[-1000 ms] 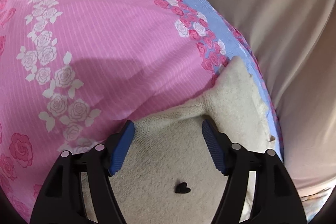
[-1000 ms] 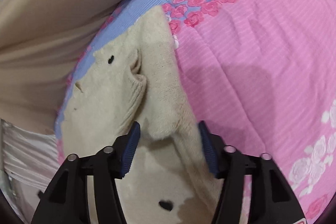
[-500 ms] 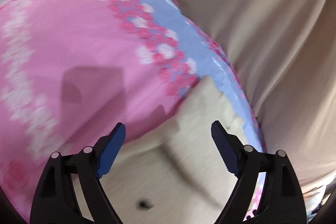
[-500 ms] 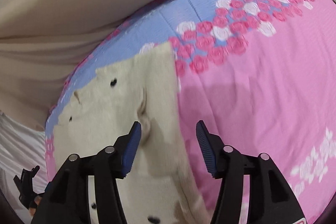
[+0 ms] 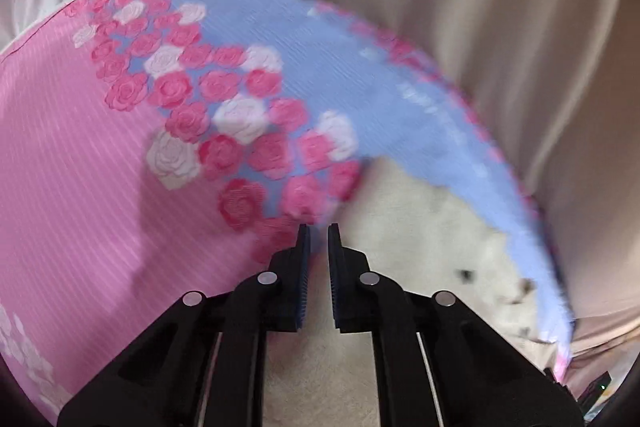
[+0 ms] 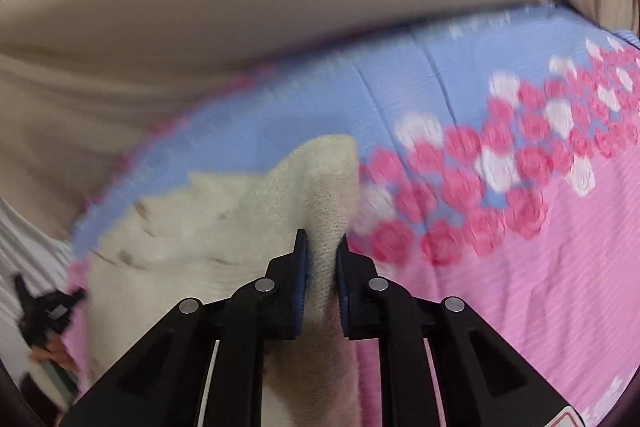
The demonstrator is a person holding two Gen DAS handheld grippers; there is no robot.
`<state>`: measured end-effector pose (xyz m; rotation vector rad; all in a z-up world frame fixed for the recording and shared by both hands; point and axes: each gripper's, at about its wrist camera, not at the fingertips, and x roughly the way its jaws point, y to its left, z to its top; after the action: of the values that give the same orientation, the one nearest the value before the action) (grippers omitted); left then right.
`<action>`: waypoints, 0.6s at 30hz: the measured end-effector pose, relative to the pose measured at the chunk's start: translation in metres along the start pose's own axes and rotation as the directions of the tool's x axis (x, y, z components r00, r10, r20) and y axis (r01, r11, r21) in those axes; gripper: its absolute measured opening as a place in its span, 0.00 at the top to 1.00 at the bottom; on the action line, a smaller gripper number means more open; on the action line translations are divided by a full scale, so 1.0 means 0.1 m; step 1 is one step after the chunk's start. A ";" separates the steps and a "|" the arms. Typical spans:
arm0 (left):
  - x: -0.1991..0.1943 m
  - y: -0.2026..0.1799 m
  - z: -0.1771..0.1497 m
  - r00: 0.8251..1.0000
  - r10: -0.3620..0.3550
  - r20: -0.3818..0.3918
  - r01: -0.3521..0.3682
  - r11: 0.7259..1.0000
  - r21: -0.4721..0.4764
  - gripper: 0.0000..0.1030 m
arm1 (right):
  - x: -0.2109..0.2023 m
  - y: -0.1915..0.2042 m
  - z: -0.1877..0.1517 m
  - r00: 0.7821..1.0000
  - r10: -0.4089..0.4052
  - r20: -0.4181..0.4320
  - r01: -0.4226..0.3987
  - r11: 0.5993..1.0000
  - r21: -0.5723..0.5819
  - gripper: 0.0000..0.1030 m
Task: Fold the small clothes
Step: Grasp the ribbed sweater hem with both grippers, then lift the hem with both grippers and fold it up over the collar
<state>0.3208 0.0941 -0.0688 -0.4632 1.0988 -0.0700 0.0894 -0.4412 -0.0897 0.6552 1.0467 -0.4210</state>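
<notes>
Pink rose-print bedspread (image 5: pixel 80 187) with a blue border, beige drapery behind: both grippers now clamp the garment they straddled open a second ago.

Cream fluffy knitted small garment (image 6: pixel 192 227) lies at the bedspread's blue edge, near the beige cloth (image 6: pixel 280 7). A second ago both grippers stood wide over it; now the right gripper (image 6: pixel 323 247) is closing, its blue pads pinching a raised ridge of the cream knit that stands up between them. The left gripper (image 5: pixel 318 239) has come down to nearly pressed together at the garment's edge beside the roses; cream fabric shows in the narrow slot, so it appears to nip a thin edge, though blur makes this uncertain. Both views have slid toward the blue border. I judge the grasp made and the fold ready to be carried over.
</notes>
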 end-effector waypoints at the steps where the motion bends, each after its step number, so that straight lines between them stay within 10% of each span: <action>1: 0.06 0.07 -0.02 0.999 0.038 -0.035 -0.038 0.999 -0.011 0.92 | -0.04 -0.05 -0.04 0.999 0.028 0.018 -0.028 0.999 0.025 0.81; 4: -0.20 0.31 -0.18 0.998 -0.058 -0.012 0.057 0.997 -0.059 0.82 | -0.40 -0.19 -0.23 0.995 0.068 0.077 -0.074 0.993 0.091 0.64; 7: -0.61 0.62 -0.50 0.997 -0.071 0.006 0.072 0.996 -0.059 0.42 | -0.71 -0.40 -0.64 0.990 0.121 0.078 -0.131 0.981 0.141 0.47; 18: -1.55 1.60 -2.00 0.991 -0.025 -0.131 0.016 0.998 -0.066 0.33 | -1.36 -0.62 -2.56 0.970 0.108 -0.220 -0.111 0.994 0.001 0.46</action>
<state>0.0474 0.2163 -0.0756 -0.5340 1.2287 -0.0840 -0.1770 -0.3119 -0.0736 0.7577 1.2148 -0.2497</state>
